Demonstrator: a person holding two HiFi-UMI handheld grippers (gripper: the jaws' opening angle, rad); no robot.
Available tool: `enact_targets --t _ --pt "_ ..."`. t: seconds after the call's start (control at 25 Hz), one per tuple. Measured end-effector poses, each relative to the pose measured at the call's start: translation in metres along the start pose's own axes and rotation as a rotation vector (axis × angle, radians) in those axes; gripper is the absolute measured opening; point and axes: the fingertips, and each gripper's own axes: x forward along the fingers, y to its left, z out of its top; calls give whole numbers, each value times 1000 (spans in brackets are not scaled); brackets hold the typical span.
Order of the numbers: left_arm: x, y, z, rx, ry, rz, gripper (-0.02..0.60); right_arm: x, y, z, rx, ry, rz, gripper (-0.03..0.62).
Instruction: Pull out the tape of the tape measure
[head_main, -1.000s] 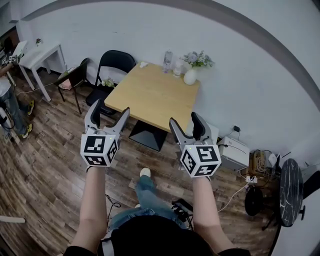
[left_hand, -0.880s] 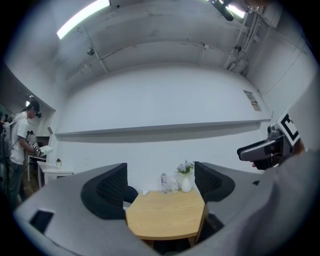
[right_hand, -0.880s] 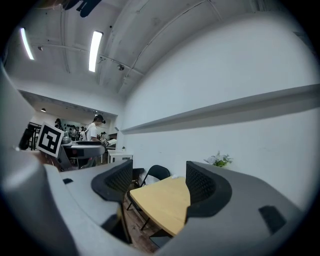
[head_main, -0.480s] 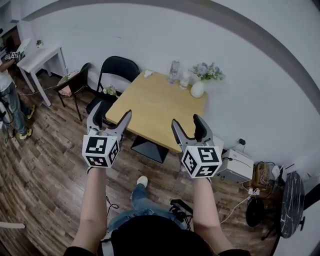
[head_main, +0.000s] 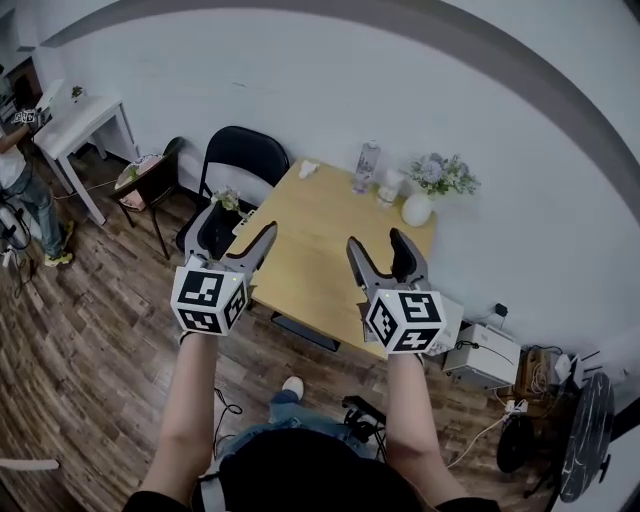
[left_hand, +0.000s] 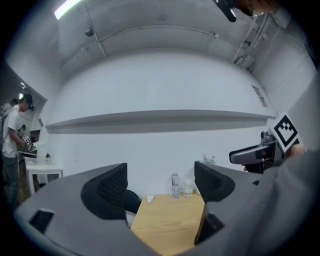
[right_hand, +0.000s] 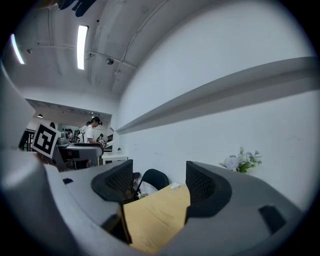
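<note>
Above the near edge of the wooden counter (head_main: 330, 225) I hold the left claw (head_main: 238, 224) and right claw (head_main: 377, 242) wide open, both empty. No view shows the tape measure, only a bottle (head_main: 366, 165) and vase (head_main: 416, 210) at the back. I judge this the approach; next I must find it

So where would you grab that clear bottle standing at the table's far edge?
Probably round its straight middle, coming level from the table's open near side: the bottle stands upright close to the wall, with a small cup just beside it, towards the vase.
</note>
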Motion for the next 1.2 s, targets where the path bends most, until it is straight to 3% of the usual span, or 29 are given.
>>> enact_targets --t 0.32,0.72,1.2 --pt "74 19 -7 17 0 -32 408 64 -35 2 5 -8 -14 344" --pt "122 41 -26 42 46 -27 407 85 -74 -19 50 21 -52 344" --pt "188 89 -58 -3 89 -73 407 145 -96 -37 82 72 -127 344"
